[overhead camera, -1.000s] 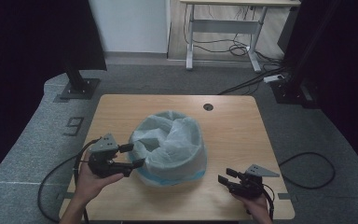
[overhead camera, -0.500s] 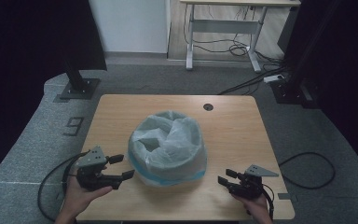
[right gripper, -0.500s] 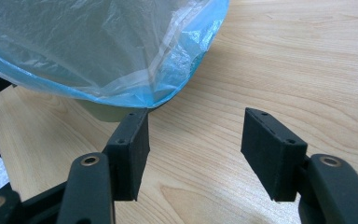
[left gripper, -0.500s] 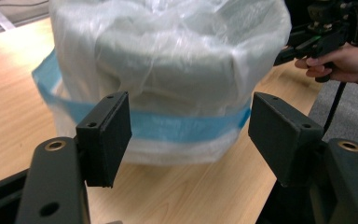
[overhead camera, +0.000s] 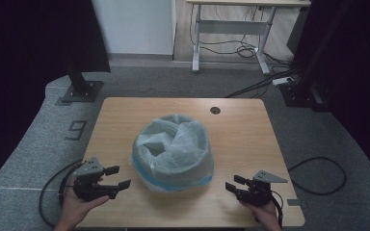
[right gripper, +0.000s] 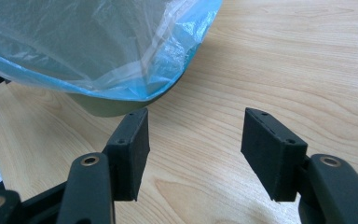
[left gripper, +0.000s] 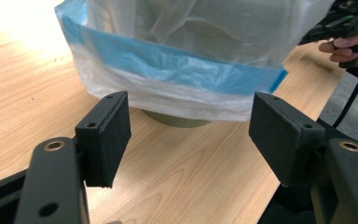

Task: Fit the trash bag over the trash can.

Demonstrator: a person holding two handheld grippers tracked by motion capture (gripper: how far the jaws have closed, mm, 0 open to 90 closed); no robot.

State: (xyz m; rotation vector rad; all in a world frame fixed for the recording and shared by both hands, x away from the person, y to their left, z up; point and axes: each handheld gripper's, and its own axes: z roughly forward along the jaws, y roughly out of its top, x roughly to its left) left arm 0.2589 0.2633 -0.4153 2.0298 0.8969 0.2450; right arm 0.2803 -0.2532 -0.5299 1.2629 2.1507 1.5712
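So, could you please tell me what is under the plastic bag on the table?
A dark green bin shows below the plastic bag, just its base on the table. The bag covers its sides and rim.

Thin, crinkled translucent plastic bag [overhead camera: 173,149] with a blue band covers a matt olive bin [left gripper: 177,120] on smooth pale wood table [overhead camera: 241,130].

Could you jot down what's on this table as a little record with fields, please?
Surface: wooden table
Main thing: bin lined with a plastic bag, blue band at its hem, folded over the rim
Left gripper: open, empty, beside the bag, not touching
Right gripper: open, empty, apart from the bag
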